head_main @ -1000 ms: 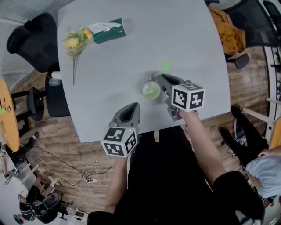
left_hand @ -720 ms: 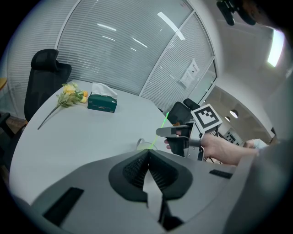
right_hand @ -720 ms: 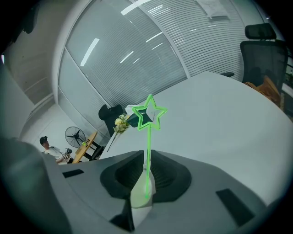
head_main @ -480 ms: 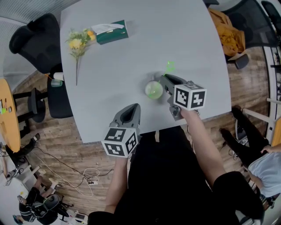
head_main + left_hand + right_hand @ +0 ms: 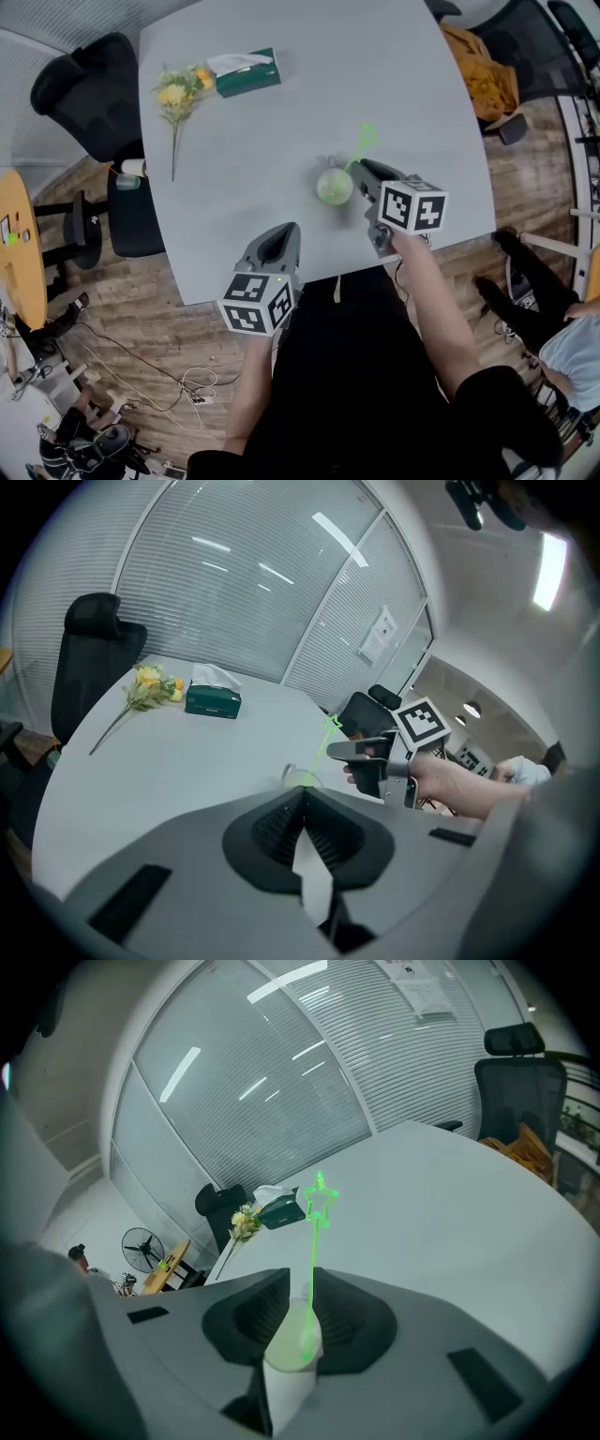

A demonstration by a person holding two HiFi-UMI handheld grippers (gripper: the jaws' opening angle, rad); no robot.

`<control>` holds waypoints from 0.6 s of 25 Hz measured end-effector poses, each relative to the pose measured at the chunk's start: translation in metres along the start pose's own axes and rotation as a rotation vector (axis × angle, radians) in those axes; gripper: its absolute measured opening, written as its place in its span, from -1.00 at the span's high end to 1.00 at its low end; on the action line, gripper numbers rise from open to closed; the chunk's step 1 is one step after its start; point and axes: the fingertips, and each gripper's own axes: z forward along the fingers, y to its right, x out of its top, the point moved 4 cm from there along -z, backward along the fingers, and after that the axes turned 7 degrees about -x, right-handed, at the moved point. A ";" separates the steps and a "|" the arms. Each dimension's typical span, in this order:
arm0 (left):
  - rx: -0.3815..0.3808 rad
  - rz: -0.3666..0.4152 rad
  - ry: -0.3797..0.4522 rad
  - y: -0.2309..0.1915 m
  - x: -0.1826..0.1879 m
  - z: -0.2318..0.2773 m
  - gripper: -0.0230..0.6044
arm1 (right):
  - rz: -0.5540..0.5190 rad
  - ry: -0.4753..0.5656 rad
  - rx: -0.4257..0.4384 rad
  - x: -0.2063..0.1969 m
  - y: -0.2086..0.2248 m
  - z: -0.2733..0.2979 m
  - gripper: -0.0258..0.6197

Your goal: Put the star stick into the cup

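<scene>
A small clear cup (image 5: pixel 334 186) with a green tint stands on the grey table (image 5: pixel 281 122), near its front edge. The green star stick (image 5: pixel 367 137) leans up out of the cup, its lower end inside. My right gripper (image 5: pixel 361 172) hovers just right of the cup. In the right gripper view the stick (image 5: pixel 319 1198) rises between the jaws, which stand slightly apart, and the cup (image 5: pixel 289 1346) shows through the gap. My left gripper (image 5: pixel 281 234) is shut and empty at the front edge, and points at the cup (image 5: pixel 302 780) and the star (image 5: pixel 332 726).
A green tissue box (image 5: pixel 247 73) and a bunch of yellow flowers (image 5: pixel 178 94) lie at the far left of the table. Black office chairs (image 5: pixel 80 94) stand to the left. A chair with orange cloth (image 5: pixel 483 66) is at the right.
The head view has drifted, so everything sits slightly further right. The cup, the star stick and both grippers keep about the same places relative to each other.
</scene>
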 end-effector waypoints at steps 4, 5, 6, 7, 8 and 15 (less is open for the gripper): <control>-0.029 0.030 0.003 0.007 -0.008 -0.009 0.94 | -0.006 0.049 -0.002 -0.004 -0.011 -0.021 0.66; -0.035 0.039 0.000 0.009 -0.011 -0.010 0.94 | -0.009 0.057 0.000 -0.006 -0.014 -0.027 0.66; -0.041 0.046 -0.003 0.011 -0.013 -0.011 0.94 | -0.011 0.061 0.002 -0.009 -0.016 -0.032 0.66; -0.045 0.053 -0.004 0.014 -0.015 -0.012 0.94 | -0.014 0.064 0.005 -0.013 -0.019 -0.037 0.66; -0.049 0.058 -0.003 0.017 -0.016 -0.014 0.94 | -0.016 0.065 0.007 -0.016 -0.020 -0.043 0.66; -0.059 0.085 0.016 0.034 -0.015 -0.020 0.94 | -0.019 0.064 0.026 -0.031 -0.028 -0.069 0.66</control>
